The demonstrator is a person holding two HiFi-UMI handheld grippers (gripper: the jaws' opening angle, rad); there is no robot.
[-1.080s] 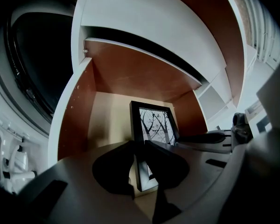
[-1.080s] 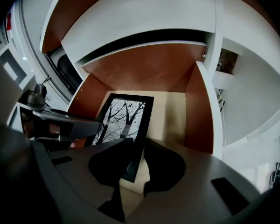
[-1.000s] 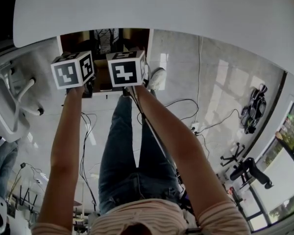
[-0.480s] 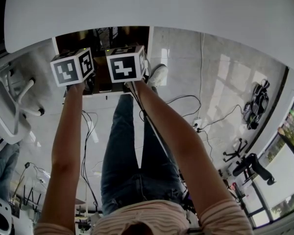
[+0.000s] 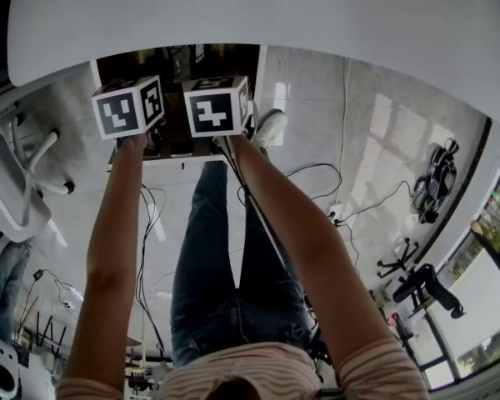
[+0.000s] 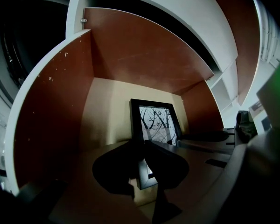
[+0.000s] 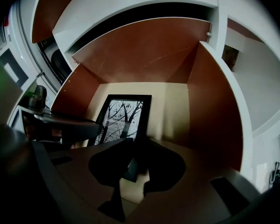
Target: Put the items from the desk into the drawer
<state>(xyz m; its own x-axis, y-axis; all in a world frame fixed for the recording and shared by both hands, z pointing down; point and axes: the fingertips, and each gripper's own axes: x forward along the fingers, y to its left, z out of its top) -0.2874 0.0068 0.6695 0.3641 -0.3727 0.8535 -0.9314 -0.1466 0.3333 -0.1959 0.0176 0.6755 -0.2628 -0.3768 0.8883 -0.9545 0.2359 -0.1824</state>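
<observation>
A black picture frame (image 6: 154,120) with a bare-tree print lies inside the open drawer (image 6: 51,120), over its cream bottom and between its brown walls. My left gripper (image 6: 147,171) is shut on the frame's near left corner. My right gripper (image 7: 133,164) is shut on the near right corner of the same frame (image 7: 121,118), with the drawer wall (image 7: 214,111) to its right. In the head view both marker cubes, left (image 5: 129,107) and right (image 5: 217,107), hang side by side over the drawer (image 5: 225,61) and hide the jaws and the frame.
The white desk top (image 5: 258,15) overhangs the drawer at the top. The person's legs and a shoe (image 5: 271,127) are below the drawer. A white chair (image 5: 17,182) stands at the left. Cables (image 5: 317,177) and dark chair bases (image 5: 425,286) lie on the floor at the right.
</observation>
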